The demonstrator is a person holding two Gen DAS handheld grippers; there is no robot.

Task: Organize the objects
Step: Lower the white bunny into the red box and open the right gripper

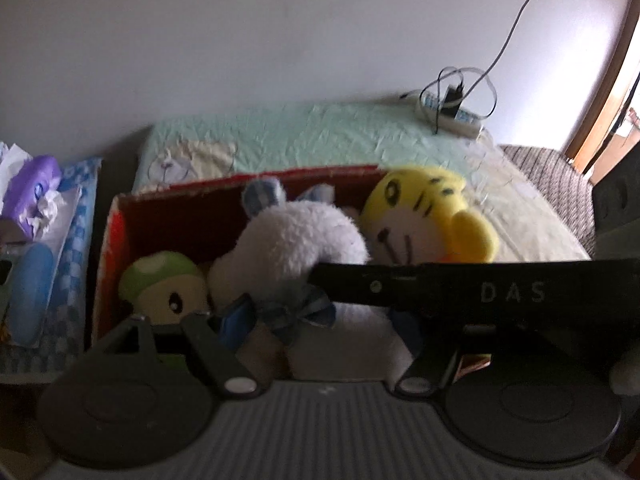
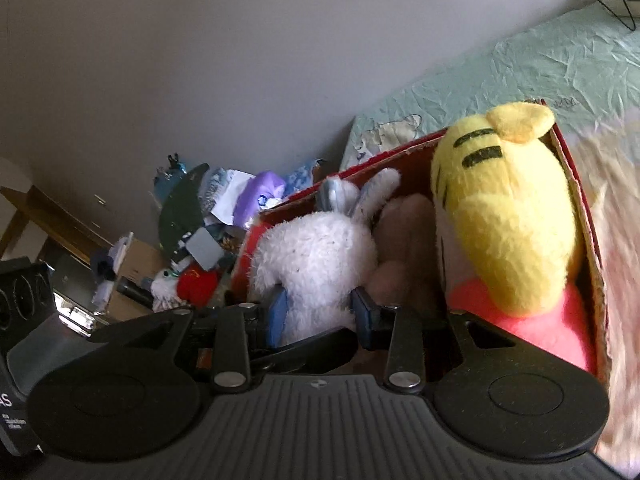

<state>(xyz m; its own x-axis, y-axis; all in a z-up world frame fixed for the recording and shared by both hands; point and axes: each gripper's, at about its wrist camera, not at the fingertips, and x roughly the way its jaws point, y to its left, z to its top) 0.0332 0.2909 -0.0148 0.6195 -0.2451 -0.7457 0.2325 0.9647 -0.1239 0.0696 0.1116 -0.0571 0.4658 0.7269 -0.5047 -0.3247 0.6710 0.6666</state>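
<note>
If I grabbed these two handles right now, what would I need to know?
Right gripper: fingers closed around the white bunny, low in the red box.
Left gripper: fingers at the bunny's front by its blue bow; grip unclear, partly hidden by the other tool.
In the box: bunny, yellow tiger, green mushroom toy.
Left: let go of the bunny; clutter beside the box may still need sorting.

White plush rabbit (image 2: 320, 256), yellow tiger (image 2: 508, 216) (green mushroom (image 1: 164, 280) too) fill red box (image 1: 116, 232).

A home bedroom: bed (image 1: 320, 136) with a wrinkled mint cartoon sheet at centre, plush toys in a red box (image 1: 120, 216), power strip (image 1: 448, 114) upper right.
</note>
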